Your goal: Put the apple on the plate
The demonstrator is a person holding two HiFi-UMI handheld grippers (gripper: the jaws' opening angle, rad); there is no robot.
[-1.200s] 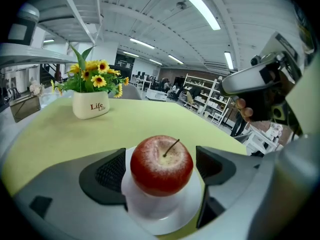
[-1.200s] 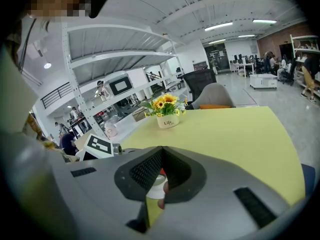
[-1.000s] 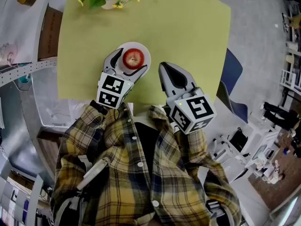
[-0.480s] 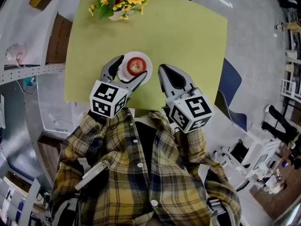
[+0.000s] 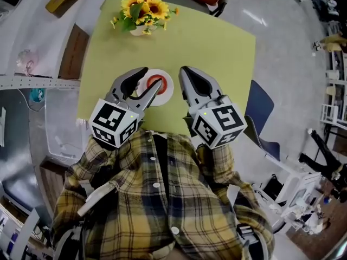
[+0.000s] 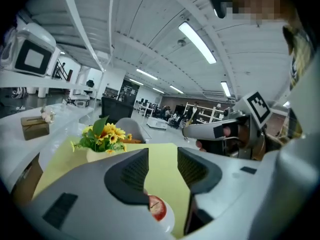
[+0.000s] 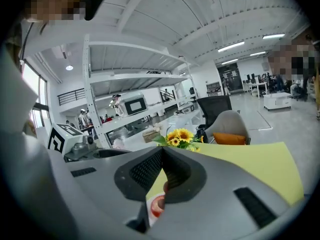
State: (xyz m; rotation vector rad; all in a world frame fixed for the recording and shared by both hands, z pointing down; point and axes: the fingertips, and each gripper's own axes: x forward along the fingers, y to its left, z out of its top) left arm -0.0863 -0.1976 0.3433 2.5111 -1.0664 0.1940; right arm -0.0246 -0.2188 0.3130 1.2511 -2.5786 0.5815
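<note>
Red apple [image 5: 155,82]: round and glossy; it sits on the plate, apart from both grippers' pads.
Plate [image 5: 166,89]: small, white, round and smooth; it lies on the table toward the person's edge.
Left gripper [image 5: 152,76]: grey moulded plastic; jaws apart and closing with nothing between them. In the left gripper view the apple [image 6: 156,207] shows below the gap, down on the plate [image 6: 171,220].
Left pads [image 6: 134,170]: dark, ribbed, curved.
Right gripper [image 5: 184,70]: held just beside the plate; jaws pressed together at the tips, holding nothing.
Table [image 5: 217,47]: flat, matte yellow-green top.
Sunflowers [image 5: 142,7]: yellow blooms with green leaves, at the table's far edge.
</note>
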